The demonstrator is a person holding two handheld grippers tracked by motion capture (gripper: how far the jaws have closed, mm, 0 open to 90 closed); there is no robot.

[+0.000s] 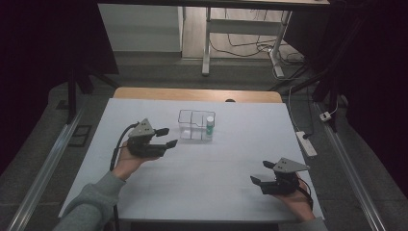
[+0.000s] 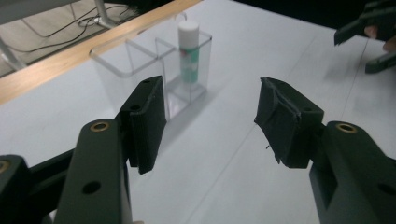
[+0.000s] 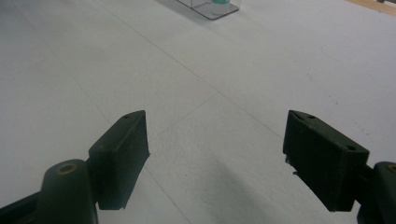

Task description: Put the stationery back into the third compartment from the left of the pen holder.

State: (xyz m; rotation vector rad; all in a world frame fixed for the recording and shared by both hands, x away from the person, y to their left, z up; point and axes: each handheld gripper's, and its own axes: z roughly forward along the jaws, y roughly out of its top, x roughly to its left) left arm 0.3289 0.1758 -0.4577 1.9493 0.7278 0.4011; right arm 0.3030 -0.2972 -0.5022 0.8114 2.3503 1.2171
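A clear plastic organiser box (image 1: pixel 193 125) with compartments stands at the middle back of the white table (image 1: pixel 202 192). A small green-and-white bottle with a white cap (image 1: pixel 210 125) stands upright in its right near compartment. My left gripper (image 1: pixel 168 137) hovers just left of the box, jaws apart and empty, pointing at it. In the left gripper view the box (image 2: pixel 140 60) and the bottle (image 2: pixel 188 51) lie ahead of the open gripper (image 2: pixel 210 121). My right gripper (image 1: pixel 262 172) rests at the table's front right, open and empty. In the right gripper view its jaws (image 3: pixel 217 161) frame bare tabletop.
The table's wooden back edge (image 1: pixel 197 94) runs behind the box. A desk frame and cables (image 1: pixel 269 48) stand on the floor beyond. A power strip (image 1: pixel 306 143) lies beside the table's right edge. The other gripper (image 2: pixel 369 32) appears at the top right of the left gripper view.
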